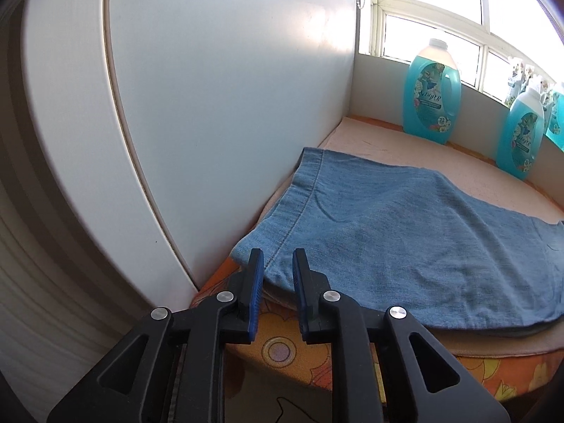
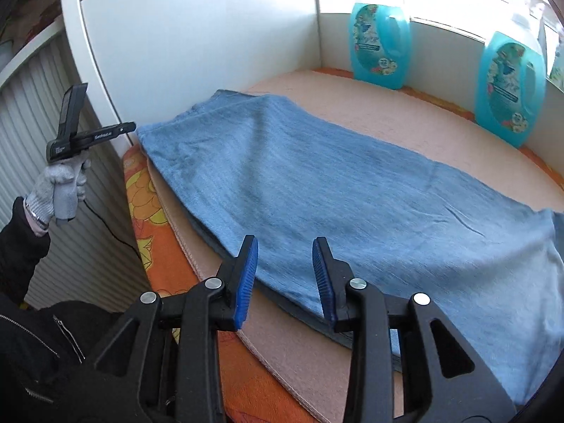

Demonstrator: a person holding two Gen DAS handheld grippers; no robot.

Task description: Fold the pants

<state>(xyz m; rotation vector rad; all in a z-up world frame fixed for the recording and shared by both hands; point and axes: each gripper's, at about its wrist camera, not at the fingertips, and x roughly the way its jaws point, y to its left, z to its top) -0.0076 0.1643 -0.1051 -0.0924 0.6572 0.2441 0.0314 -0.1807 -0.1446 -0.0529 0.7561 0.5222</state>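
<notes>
While both sets of blue-padded fingers (image 1: 255, 275) stand spread with nothing between them, the left gripper (image 1: 278, 268) hovers at the hemmed corner of the pants (image 1: 405, 229), and the right gripper (image 2: 285, 268) hovers over their near edge. Folded flat, the pants lie on a peach mat (image 2: 405, 116) beside a white panel (image 1: 229, 88); two turquoise bottles (image 1: 431, 91) stand behind.
</notes>
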